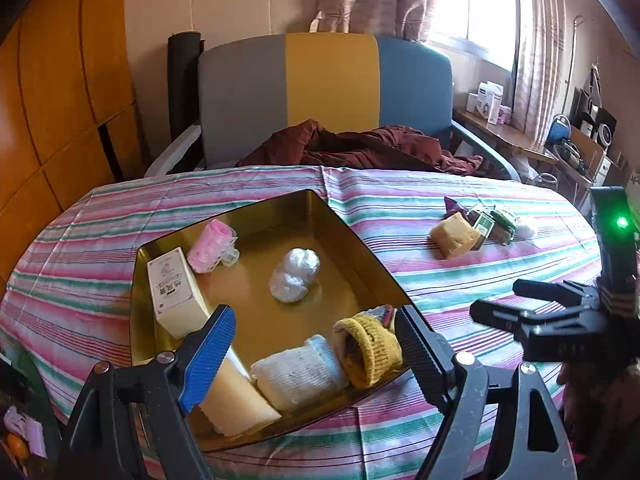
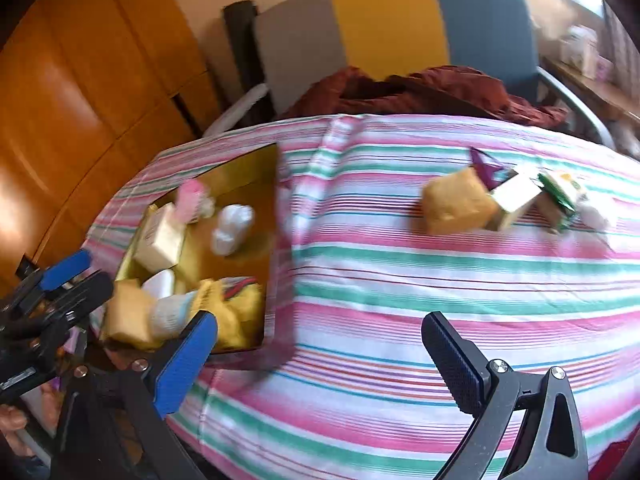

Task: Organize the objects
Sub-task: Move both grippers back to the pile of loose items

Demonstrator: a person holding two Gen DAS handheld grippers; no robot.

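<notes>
Both sets of fingers stand spread wide and carry nothing: the left gripper [image 1: 314, 344] hangs over the near edge of the gold tin tray [image 1: 352, 236], the right gripper [image 2: 320, 352] over bare striped cloth [image 2: 400, 280] at about 3 o'clock from the tray. What is left to sort seems to be the small heap at 1 o'clock of the right wrist view: a tan fabric pouch [image 2: 456, 200], a cream carton [image 2: 516, 196], a green-printed packet [image 2: 560, 190] and a purple wrapper [image 2: 486, 166], all touching or overlapping. My judgement is that the right gripper should go for the pouch first, since it lies nearest and at the edge of the heap; coming down with jaws astride its short side would avoid dragging the carton along. That view is blurred, so finer detail of the heap cannot be told. Inside the tray lie a cream box [image 1: 176, 292] at 9 o'clock, a pink roll [image 1: 210, 244] at 11, a clear plastic bundle [image 1: 294, 274] in the middle, and along the near wall a pale wedge [image 1: 236, 396], a white rolled sock [image 1: 298, 372] and a mustard knit piece [image 1: 370, 346], side by side.
</notes>
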